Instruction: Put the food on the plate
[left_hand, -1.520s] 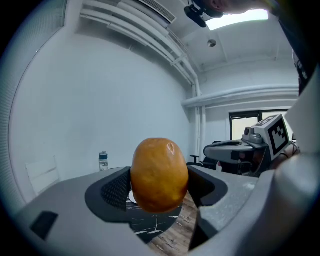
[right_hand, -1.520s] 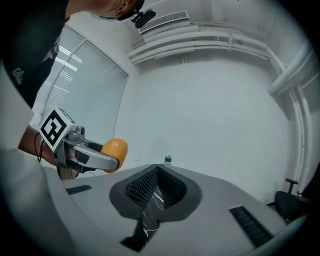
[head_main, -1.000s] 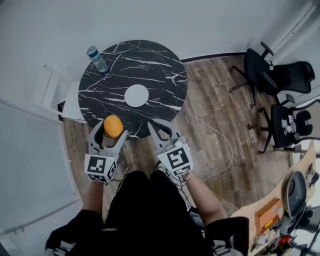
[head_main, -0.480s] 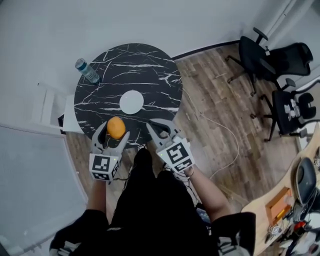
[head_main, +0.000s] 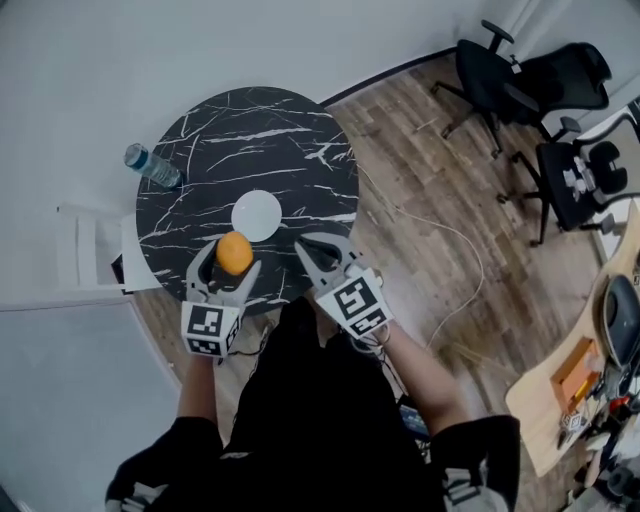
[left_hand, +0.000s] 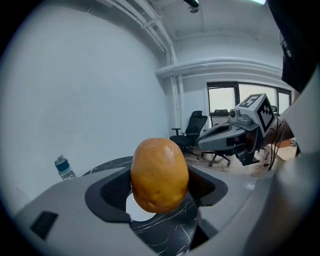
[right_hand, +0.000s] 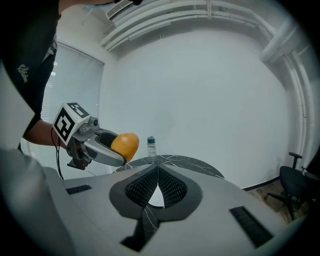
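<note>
Smooth orange oval food (head_main: 234, 253) held upright in the left gripper (head_main: 228, 262) above the near edge of the black marble table (head_main: 300, 140), round white plate (head_main: 256, 215) lying flat near that table's centre.

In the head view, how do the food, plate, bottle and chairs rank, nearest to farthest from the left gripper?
1. Food, held in the left gripper.
2. Plate, just ahead on the table.
3. Bottle, at the table's left edge.
4. Chairs, far right on the floor.
</note>
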